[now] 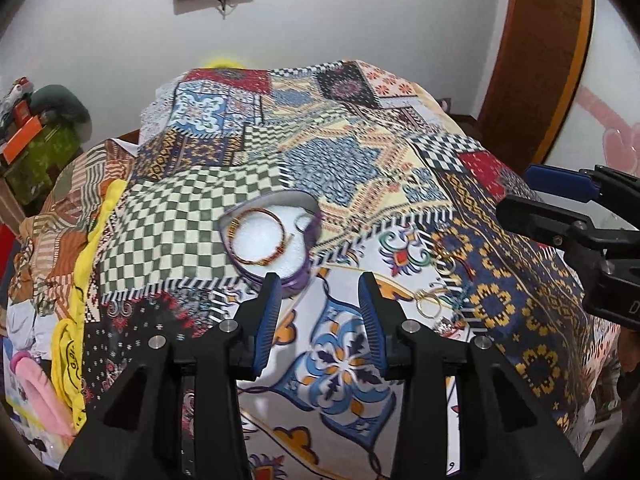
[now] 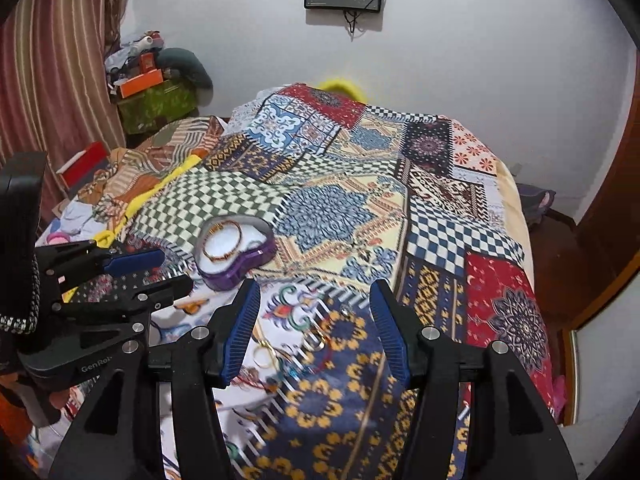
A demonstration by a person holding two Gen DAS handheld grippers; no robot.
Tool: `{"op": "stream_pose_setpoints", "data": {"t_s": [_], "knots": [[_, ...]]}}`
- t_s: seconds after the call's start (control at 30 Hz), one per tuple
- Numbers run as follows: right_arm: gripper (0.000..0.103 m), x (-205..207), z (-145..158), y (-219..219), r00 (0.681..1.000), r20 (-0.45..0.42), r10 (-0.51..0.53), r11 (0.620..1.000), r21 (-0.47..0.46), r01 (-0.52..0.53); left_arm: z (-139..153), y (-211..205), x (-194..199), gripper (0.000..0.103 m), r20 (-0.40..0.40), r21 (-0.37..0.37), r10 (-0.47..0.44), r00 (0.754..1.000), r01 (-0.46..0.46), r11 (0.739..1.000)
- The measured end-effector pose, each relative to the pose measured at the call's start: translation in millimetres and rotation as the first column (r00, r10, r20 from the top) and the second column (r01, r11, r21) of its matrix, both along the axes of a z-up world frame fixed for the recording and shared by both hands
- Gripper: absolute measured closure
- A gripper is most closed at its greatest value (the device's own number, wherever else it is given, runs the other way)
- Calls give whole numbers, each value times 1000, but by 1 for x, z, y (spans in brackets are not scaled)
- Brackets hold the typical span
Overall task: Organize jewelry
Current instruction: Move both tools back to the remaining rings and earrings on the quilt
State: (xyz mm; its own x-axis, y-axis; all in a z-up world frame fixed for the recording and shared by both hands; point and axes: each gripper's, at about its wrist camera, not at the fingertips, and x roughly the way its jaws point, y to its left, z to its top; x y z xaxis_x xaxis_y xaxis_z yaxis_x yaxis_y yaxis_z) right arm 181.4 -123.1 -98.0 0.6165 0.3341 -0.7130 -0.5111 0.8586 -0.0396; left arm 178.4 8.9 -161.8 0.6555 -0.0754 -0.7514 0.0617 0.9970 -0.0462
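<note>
A purple heart-shaped jewelry box [image 1: 298, 278] with a white lining stands open on the patterned bedspread and holds a beaded bangle [image 1: 258, 236]. The box [image 2: 240, 272] and bangle [image 2: 224, 242] also show in the right wrist view. Loose gold rings [image 1: 430, 302] and small jewelry pieces [image 1: 446, 262] lie on the cloth to the right of the box. My left gripper [image 1: 318, 286] is open and empty, just in front of the box. My right gripper [image 2: 314, 300] is open and empty above the gold rings [image 2: 266, 354] and other loose pieces [image 2: 316, 340].
The patterned bedspread [image 1: 340, 152] covers the bed. Folded clothes and yellow cloth [image 1: 80, 264] lie at its left. A green box with clutter [image 2: 156, 104] stands by the striped curtain [image 2: 60, 64]. A wooden door frame [image 1: 540, 52] is at the right.
</note>
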Motion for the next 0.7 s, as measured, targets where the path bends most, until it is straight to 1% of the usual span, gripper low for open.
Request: {"op": "stream_pose_setpoints", "data": {"t_s": [0.2, 0.4, 0.5, 0.7], "knots": [[50, -2, -9, -18, 1000, -6, -23, 1000, -16, 23, -13, -11, 5, 64, -32, -18, -27, 999, 27, 999], [50, 6, -27, -41, 997, -51, -60, 998, -34, 59, -27, -23, 12, 64, -71, -23, -56, 996, 54, 998], [50, 10, -35, -49, 995, -78, -69, 997, -35, 66, -30, -29, 14, 64, -73, -28, -71, 995, 69, 997], [50, 15, -41, -53, 994, -90, -64, 998, -31, 62, -34, -40, 22, 64, -85, -41, -103, 991, 100, 994]]}}
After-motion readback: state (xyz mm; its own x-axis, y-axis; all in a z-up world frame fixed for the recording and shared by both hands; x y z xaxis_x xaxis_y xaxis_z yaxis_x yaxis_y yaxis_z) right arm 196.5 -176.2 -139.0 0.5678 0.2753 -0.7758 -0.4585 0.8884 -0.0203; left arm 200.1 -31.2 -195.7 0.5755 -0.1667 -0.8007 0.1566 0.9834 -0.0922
